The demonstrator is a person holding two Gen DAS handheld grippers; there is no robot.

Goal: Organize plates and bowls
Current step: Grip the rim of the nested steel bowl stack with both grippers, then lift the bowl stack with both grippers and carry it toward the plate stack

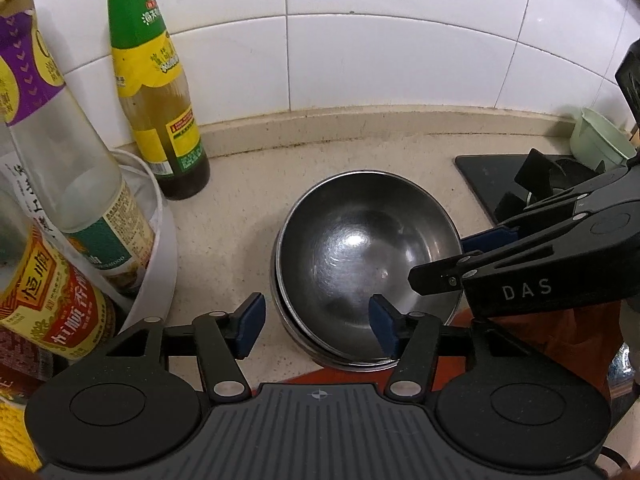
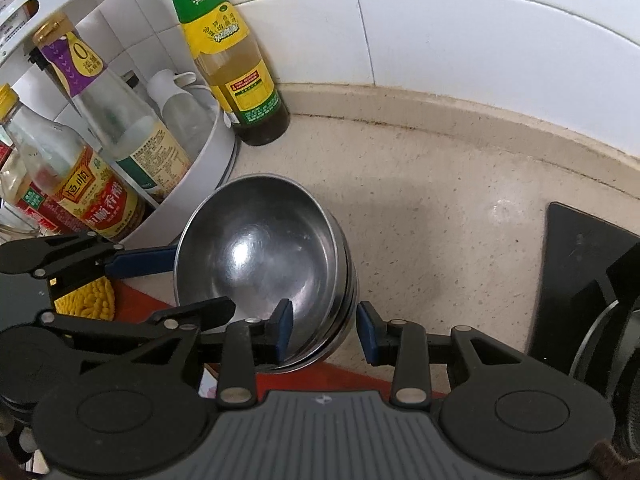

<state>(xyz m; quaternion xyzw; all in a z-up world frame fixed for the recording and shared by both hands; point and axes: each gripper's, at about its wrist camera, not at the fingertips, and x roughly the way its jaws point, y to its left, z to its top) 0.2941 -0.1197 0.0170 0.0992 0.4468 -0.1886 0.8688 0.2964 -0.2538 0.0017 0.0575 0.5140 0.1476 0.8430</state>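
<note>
Step in hand, as judged: settling the stack of nested stainless-steel bowls (image 1: 368, 256) on the beige speckled counter (image 2: 440, 216), just beside the white round condiment rack (image 2: 208, 184). Your left gripper (image 1: 316, 328) is released: its pads straddle the near rim without pressing it. Your right gripper (image 2: 324, 332) is clenched on the stack's rim. The top bowl sits slightly askew. Next, loosen the right grip and lift clear without dragging the rim.

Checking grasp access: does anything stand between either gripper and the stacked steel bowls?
Nothing visible does. The left gripper and right gripper each straddle the rim of the steel bowls.
</note>
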